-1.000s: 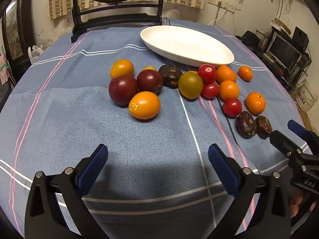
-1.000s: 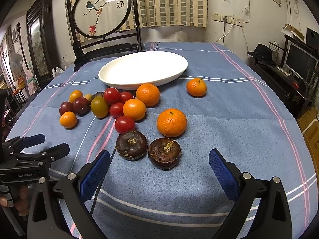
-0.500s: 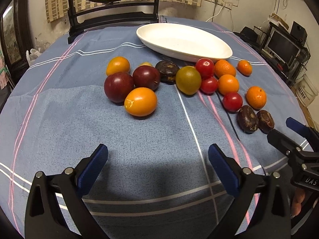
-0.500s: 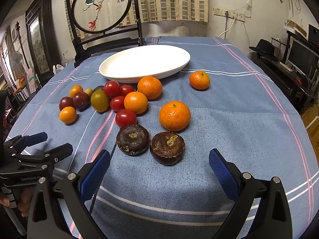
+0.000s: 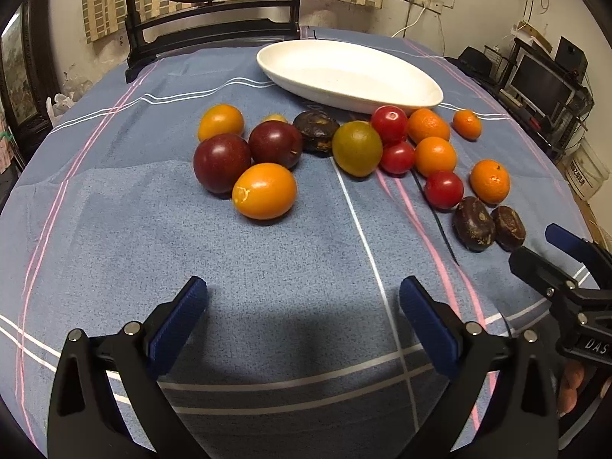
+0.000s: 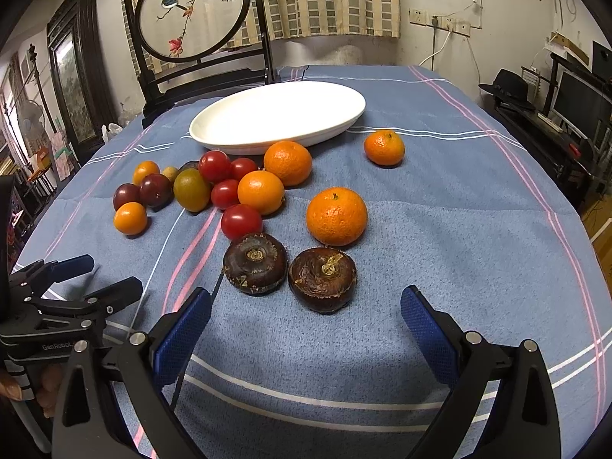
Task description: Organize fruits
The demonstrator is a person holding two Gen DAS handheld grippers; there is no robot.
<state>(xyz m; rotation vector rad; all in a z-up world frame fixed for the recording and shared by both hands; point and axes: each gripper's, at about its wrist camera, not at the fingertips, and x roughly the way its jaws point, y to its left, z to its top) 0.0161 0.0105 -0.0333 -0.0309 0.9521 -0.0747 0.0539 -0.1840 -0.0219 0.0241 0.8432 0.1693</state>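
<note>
Loose fruit lies on a blue striped tablecloth (image 5: 114,210) before an empty white oval dish (image 5: 344,72) (image 6: 275,114). In the left wrist view an orange-yellow fruit (image 5: 264,190) lies nearest, with two dark red plums (image 5: 222,161) behind it. My left gripper (image 5: 304,306) is open, short of that fruit, holding nothing. In the right wrist view two dark brown fruits (image 6: 322,279) lie just ahead of my open, empty right gripper (image 6: 306,313), with a mandarin (image 6: 336,216) and red tomatoes (image 6: 241,221) beyond. Each gripper shows at the edge of the other's view.
A dark wooden chair with a round painted panel (image 6: 191,11) stands behind the table. To the right are a monitor (image 6: 581,103), a black hat (image 6: 507,88) and shelving. A hand (image 6: 46,382) holds the left gripper's handle. Bare cloth stretches right of the fruit.
Both grippers have crept forward toward the fruit, which now looms slightly larger and nearer. Both stayed open, and no fruit has moved.
</note>
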